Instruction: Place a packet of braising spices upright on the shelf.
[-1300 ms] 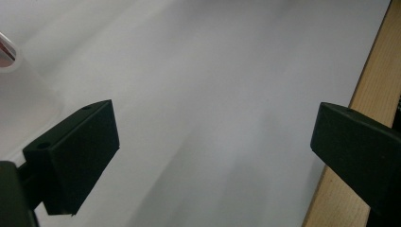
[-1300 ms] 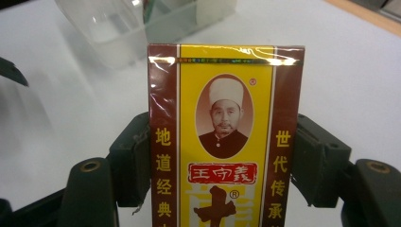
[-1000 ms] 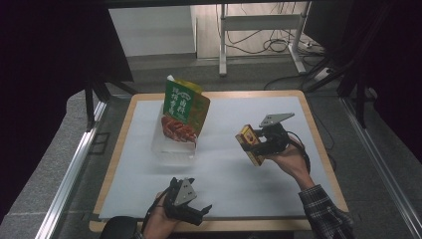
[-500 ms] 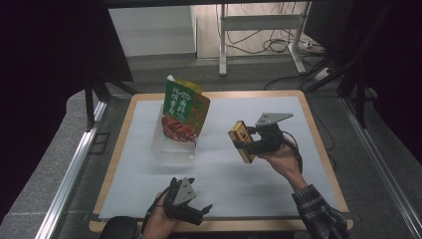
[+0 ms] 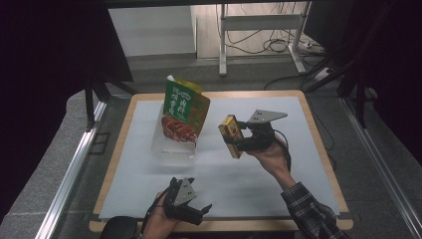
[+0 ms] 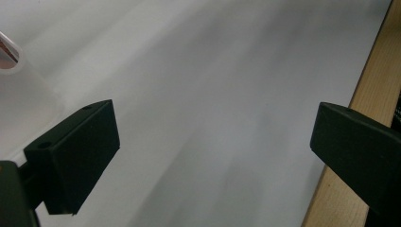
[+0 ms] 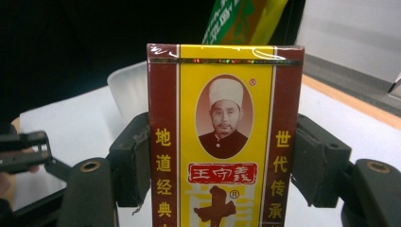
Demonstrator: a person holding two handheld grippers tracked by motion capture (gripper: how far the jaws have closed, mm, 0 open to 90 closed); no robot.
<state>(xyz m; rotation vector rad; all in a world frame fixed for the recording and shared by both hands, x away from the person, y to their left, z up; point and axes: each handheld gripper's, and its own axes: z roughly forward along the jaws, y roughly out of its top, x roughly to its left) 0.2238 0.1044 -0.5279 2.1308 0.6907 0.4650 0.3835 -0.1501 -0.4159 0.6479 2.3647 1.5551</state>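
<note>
Your right gripper (image 5: 238, 135) is clenched on the yellow box (image 7: 222, 142), carried above the white mat (image 5: 278, 169) near the clear tub (image 5: 171, 148) holding the green bag (image 5: 185, 109), so next, probably, lower it in beside the bag while your left gripper (image 5: 191, 211) rests wide apart.

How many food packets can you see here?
2. A yellow and red box is clamped in the right gripper, held above the white mat. A green pouch stands in a clear tub toward the table's far left.
</note>
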